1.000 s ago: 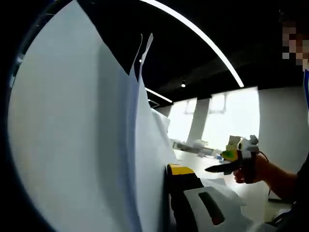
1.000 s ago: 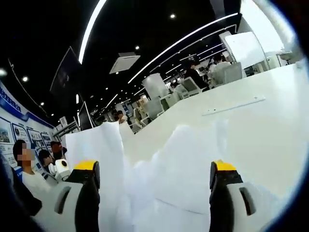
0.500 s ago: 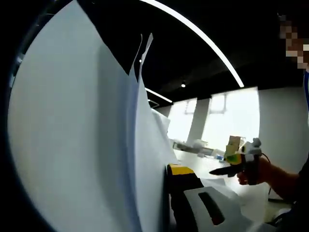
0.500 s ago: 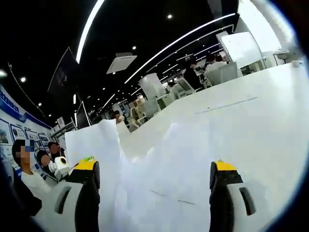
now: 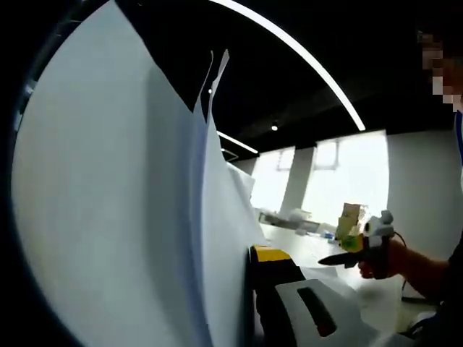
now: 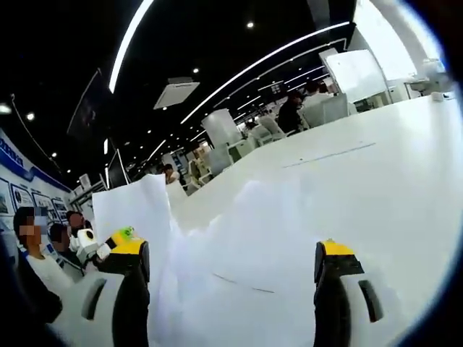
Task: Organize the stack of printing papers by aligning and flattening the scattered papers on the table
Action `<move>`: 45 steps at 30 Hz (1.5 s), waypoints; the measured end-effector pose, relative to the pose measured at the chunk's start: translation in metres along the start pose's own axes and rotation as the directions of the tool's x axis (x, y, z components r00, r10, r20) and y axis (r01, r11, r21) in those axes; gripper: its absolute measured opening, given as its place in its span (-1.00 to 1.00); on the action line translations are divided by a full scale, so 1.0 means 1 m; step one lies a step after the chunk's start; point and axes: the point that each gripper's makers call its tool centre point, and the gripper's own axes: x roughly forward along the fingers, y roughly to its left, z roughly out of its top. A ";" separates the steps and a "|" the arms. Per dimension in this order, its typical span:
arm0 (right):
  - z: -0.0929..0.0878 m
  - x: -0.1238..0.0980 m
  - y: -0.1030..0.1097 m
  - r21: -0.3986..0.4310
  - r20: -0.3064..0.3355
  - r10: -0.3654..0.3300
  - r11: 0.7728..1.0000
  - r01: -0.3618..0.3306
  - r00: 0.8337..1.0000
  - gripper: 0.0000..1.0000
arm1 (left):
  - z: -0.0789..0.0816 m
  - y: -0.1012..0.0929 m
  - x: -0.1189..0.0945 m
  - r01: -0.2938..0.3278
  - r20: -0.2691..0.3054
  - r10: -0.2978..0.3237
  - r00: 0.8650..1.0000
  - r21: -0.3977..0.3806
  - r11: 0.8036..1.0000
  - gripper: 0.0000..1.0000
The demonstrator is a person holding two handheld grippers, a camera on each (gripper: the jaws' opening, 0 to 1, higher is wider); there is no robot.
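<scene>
White table [image 6: 391,166] runs wide across the right gripper view; loose printing sheets [image 6: 246,246] lie flat on it between and ahead of the jaws, edges blurred, alignment hard to read; one sheet corner stands up at the left of that view, looks like the lifted bunch.

Lifted bunch of printing papers [image 5: 123,188] stands upright in the left gripper view, several sheet edges fanned and uneven at the top, so not squared up yet; left gripper [image 5: 253,289] seems clamped on that bunch, one yellow-tipped jaw visible tight against the paper, other jaw hidden behind the sheets.

Right gripper [image 6: 231,289] jaws spread wide, grasping nothing, hovering over the flat sheets; same gripper also seen small at the right of the left gripper view, held in the person's hand [image 5: 383,256] above the table.

Progress judgement: partway; some sheets gathered and raised, rest on the table; left to do: square edges, merge both lots, lay flat.
</scene>
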 end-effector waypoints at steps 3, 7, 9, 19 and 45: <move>-0.004 -0.001 -0.005 0.005 -0.010 -0.013 1.000 0.013 1.000 0.80 | 0.000 0.000 0.000 0.000 0.001 0.000 1.000 -0.001 1.000 -0.85; -0.005 -0.004 -0.010 0.002 -0.009 -0.030 1.000 0.030 1.000 0.80 | 0.000 0.000 0.000 0.001 0.000 -0.001 1.000 0.000 1.000 -0.85; -0.006 -0.007 -0.013 -0.005 -0.009 -0.041 0.999 0.041 0.999 0.80 | 0.000 0.000 0.000 0.001 -0.001 -0.001 1.000 0.000 1.000 -0.85; -0.011 -0.012 -0.021 -0.011 -0.020 -0.062 0.998 0.062 0.998 0.79 | -0.001 0.000 0.000 -0.003 -0.004 0.003 1.000 0.004 1.000 -0.84; -0.019 -0.025 -0.045 -0.148 -0.060 -0.189 0.973 0.179 0.980 0.79 | -0.001 0.000 0.000 0.001 -0.004 -0.001 1.000 0.003 1.000 -0.84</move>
